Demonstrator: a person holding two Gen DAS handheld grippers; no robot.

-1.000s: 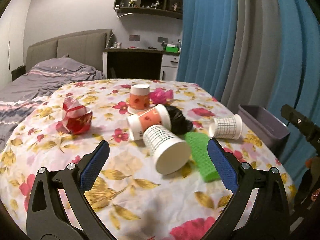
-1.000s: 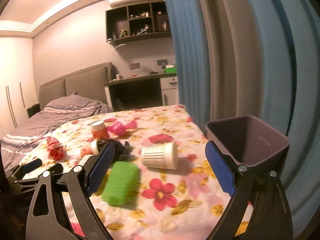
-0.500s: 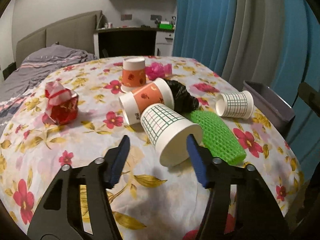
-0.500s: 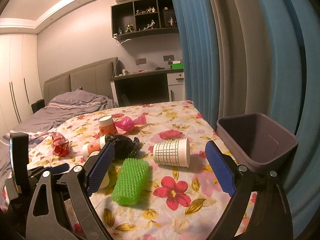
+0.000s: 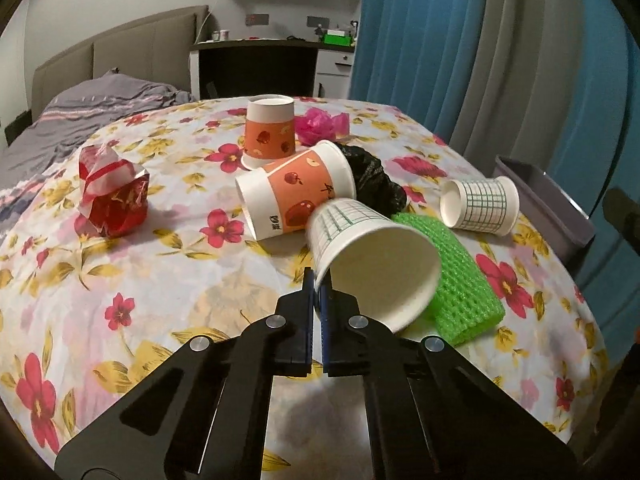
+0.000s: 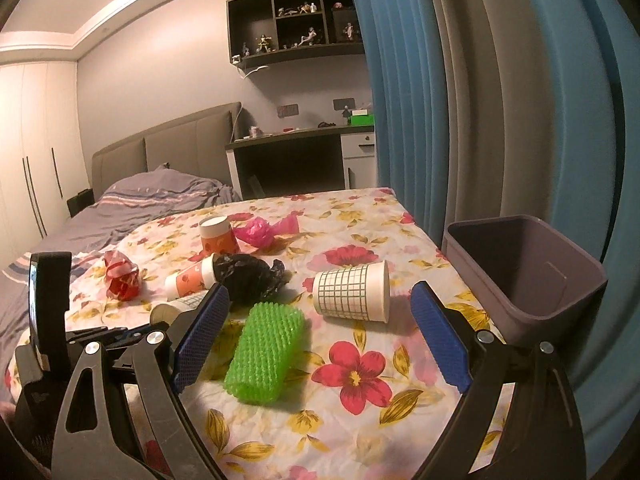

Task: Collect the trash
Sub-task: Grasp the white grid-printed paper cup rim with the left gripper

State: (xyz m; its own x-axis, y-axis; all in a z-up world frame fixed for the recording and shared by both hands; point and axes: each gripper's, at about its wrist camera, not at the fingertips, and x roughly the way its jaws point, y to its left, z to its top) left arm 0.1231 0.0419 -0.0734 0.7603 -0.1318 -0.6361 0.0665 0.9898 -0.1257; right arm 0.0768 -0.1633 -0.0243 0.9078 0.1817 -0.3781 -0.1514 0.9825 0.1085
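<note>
My left gripper [image 5: 318,280] is shut on the near rim of a white grid-patterned paper cup [image 5: 372,256], which lies on its side with its mouth towards me. Against that cup lie a green foam net [image 5: 460,284], an orange fruit-print cup [image 5: 294,196] and a crumpled black bag [image 5: 374,184]. A second grid cup [image 6: 352,292] lies on its side ahead of my right gripper [image 6: 318,292], whose jaws stand wide open with nothing between them. The grey bin [image 6: 528,276] stands at the bed's right edge.
On the flowered bedspread [image 5: 200,280] an upturned orange cup [image 5: 270,130], a pink wrapper [image 5: 320,124] and a red wrapper [image 5: 112,196] lie farther back. Blue and grey curtains [image 6: 480,100] hang on the right. A desk [image 6: 300,152] stands behind the bed.
My left gripper has come forward and down to the nearest grid cup, and its jaws have gone from wide open to shut on the cup's rim. The right gripper has stayed open.
</note>
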